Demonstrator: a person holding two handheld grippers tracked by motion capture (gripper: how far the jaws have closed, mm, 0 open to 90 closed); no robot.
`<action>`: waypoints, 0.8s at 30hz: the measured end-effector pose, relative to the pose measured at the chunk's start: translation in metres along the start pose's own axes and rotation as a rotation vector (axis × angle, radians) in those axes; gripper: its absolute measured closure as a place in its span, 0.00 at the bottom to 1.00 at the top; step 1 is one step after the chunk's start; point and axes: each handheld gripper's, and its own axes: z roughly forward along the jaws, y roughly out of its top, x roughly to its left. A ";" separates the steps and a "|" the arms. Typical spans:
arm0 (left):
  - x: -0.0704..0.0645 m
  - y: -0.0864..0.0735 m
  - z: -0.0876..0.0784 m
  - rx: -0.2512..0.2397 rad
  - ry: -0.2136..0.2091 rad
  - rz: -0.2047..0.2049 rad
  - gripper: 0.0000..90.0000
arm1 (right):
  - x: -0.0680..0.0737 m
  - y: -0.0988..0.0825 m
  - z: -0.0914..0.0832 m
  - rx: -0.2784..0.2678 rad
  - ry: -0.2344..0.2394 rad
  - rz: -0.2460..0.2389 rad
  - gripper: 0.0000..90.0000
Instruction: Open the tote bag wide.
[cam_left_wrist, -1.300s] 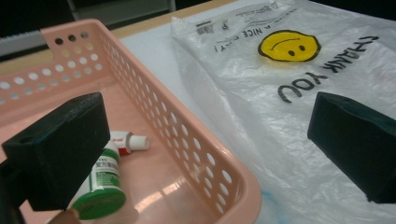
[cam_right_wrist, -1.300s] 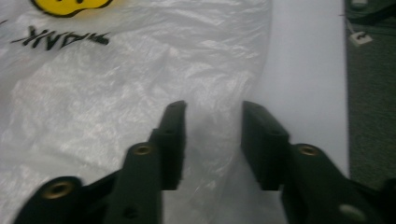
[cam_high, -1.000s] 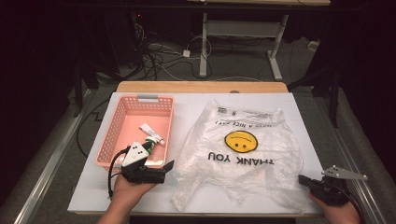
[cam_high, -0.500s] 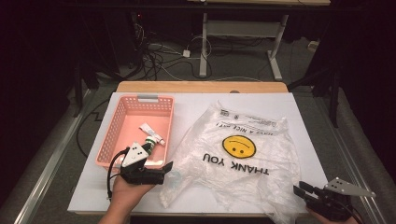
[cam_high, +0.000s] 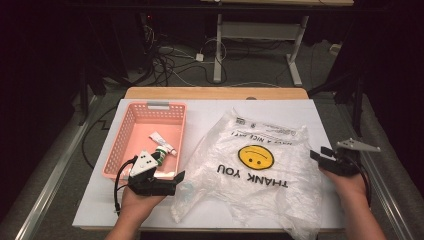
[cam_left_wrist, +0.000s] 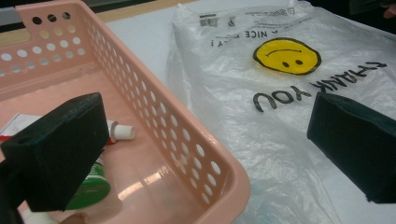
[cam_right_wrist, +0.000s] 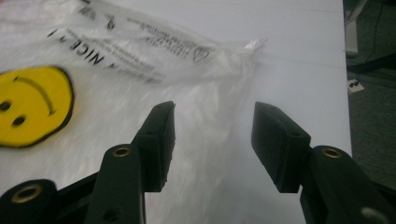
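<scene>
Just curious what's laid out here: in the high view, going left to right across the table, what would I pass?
Pink basket → left gripper → clear plastic bag with its yellow smiley face → right gripper, jaws open, just been opening, nothing between them.

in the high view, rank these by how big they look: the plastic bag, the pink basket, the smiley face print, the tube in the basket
1. plastic bag, the largest.
2. pink basket.
3. smiley face print.
4. tube, smallest, though close to the smiley face in length and much thinner.

Plastic bag (cam_high: 260, 165): "THANK YOU", smiley; probably "HAVE A NICE DAY".
</scene>
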 end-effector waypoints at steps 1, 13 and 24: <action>0.001 0.000 0.000 -0.007 0.008 -0.002 0.00 | -0.007 0.009 0.015 0.001 0.008 0.030 0.55; 0.001 -0.002 0.001 -0.006 0.005 -0.005 0.00 | -0.028 0.041 0.088 0.167 0.008 0.046 0.36; 0.000 -0.003 0.003 0.008 -0.006 -0.005 0.00 | -0.002 0.028 0.083 0.134 0.073 -0.078 0.99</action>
